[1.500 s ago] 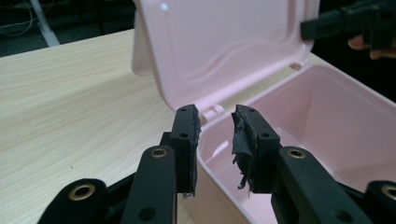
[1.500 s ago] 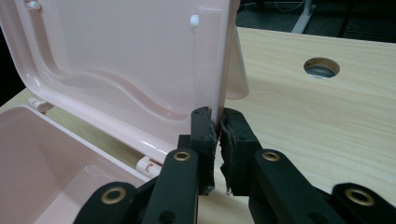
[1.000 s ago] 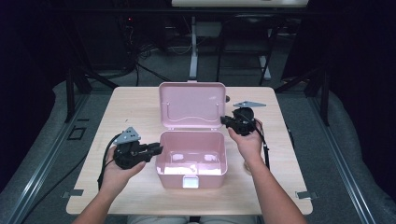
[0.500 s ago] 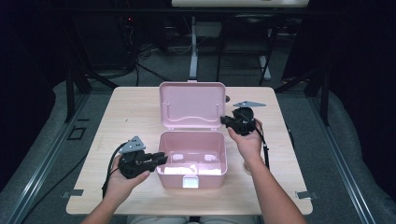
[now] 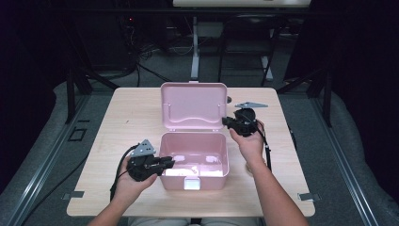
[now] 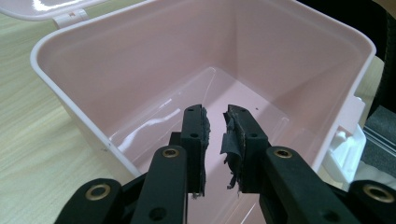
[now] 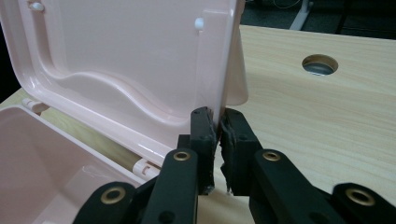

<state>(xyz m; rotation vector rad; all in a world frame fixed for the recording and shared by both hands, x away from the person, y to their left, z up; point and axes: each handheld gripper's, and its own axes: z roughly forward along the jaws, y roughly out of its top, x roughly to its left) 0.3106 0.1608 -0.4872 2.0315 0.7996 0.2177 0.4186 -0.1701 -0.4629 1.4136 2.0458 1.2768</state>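
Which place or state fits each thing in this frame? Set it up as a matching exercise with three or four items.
Things:
1. lid
2. box
3. left tongs
4. right tongs

Places or states:
A. over the box's left wall, pointing into it, nothing between the pads
B. swung up and standing open at the back
C. clamped on the lid's right edge
D. open on the table, nothing inside as far as the views show

Pairs: 1-B, 2-D, 3-A, 4-C
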